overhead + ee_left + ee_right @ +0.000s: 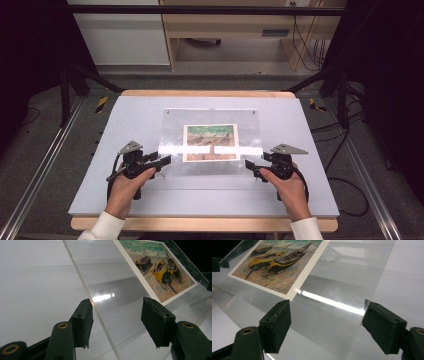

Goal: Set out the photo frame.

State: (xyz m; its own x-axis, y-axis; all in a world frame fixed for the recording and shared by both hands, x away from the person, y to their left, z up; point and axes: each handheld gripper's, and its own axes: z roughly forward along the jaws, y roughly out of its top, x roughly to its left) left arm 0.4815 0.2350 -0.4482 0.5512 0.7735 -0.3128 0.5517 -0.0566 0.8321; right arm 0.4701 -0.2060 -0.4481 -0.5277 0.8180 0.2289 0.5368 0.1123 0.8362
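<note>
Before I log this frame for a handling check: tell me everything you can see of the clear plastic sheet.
The clear plastic sheet is a transparent, glossy rectangle, acrylic by its look, with a polished edge and bright bands of reflected light. It sits mid-table on the grey board, with a boat painting print seen through it at its centre. The left gripper straddles its left edge and the right gripper its right edge; both have open jaws, pads not pressing.

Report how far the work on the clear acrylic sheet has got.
Done: the boat painting print lies under the clear acrylic sheet on the grey board. In hand: left gripper and right gripper straddle its side edges, jaws open. Left: gripping and moving it.
</note>
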